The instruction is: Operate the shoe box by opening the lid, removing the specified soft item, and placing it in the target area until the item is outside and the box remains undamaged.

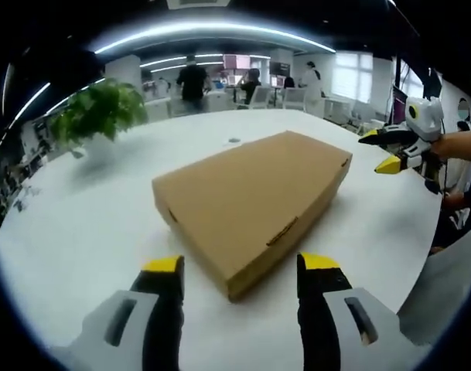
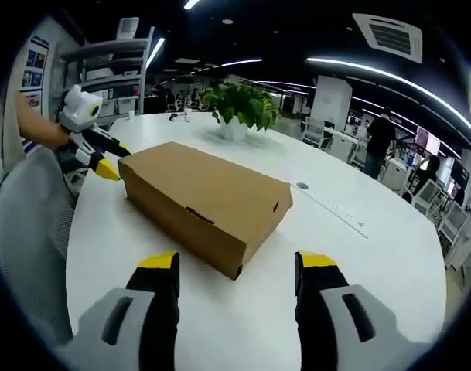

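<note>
A closed brown cardboard shoe box (image 1: 254,197) lies flat on the white table (image 1: 88,224), its lid down. In the left gripper view my left gripper (image 1: 240,263) is open, its yellow-tipped jaws straddling the box's near corner just short of it. My right gripper (image 1: 390,151) hovers past the box's far right corner, held by a hand. In the right gripper view the box (image 2: 204,201) sits ahead of my open right gripper (image 2: 235,261), and my left gripper (image 2: 104,158) hangs by the box's far left end.
A potted green plant (image 2: 239,108) stands on the table beyond the box. A long white ruler-like strip (image 2: 336,207) and a small round mark (image 2: 301,186) lie to the box's right. A grey chair (image 2: 26,232) sits at the table's edge. People work at desks behind.
</note>
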Demonstrator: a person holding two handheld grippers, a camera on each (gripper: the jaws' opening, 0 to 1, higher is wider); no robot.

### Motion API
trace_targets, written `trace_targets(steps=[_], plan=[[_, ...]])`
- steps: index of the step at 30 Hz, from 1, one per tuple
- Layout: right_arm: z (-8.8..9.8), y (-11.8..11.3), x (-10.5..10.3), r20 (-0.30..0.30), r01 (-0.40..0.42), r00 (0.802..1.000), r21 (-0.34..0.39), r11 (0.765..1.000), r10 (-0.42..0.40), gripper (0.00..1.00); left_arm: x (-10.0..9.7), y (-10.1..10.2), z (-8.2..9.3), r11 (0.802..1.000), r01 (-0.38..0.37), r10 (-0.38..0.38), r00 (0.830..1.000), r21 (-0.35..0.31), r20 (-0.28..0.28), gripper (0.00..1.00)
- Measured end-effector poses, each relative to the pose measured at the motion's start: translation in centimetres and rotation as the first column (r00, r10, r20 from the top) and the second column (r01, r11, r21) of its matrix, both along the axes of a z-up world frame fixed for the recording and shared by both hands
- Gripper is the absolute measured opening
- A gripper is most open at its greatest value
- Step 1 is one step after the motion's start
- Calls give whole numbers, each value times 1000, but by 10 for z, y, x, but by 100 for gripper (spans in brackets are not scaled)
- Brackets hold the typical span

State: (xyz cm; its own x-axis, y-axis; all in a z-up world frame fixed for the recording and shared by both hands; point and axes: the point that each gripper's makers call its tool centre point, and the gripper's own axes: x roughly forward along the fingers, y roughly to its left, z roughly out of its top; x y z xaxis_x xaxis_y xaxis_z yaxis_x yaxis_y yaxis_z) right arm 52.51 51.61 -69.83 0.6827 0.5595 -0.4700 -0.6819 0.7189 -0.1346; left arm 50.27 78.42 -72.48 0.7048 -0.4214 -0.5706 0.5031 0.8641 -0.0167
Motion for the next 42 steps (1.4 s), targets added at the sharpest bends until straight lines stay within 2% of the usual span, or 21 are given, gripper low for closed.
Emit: trace_targets(steps=[13, 21, 26, 42], plan=[[-16, 19, 23, -32, -58, 998, -12, 998, 58, 45, 8, -3, -4, 999, -46, 46, 999, -11, 1, 51], [-23, 27, 32, -46, -79, 996, -13, 997, 78, 41, 9, -4, -4, 999, -50, 50, 999, -11, 4, 51], [-30, 35, 30, -68, -89, 994, -8, 996, 88, 42, 9, -5, -5, 999, -44, 44, 999, -7, 0, 51], [-28, 45, 22, -88, -34, 996, -4, 999, 34, 41, 16, 8, -4, 1000, 6, -6, 1000, 11, -8, 50]])
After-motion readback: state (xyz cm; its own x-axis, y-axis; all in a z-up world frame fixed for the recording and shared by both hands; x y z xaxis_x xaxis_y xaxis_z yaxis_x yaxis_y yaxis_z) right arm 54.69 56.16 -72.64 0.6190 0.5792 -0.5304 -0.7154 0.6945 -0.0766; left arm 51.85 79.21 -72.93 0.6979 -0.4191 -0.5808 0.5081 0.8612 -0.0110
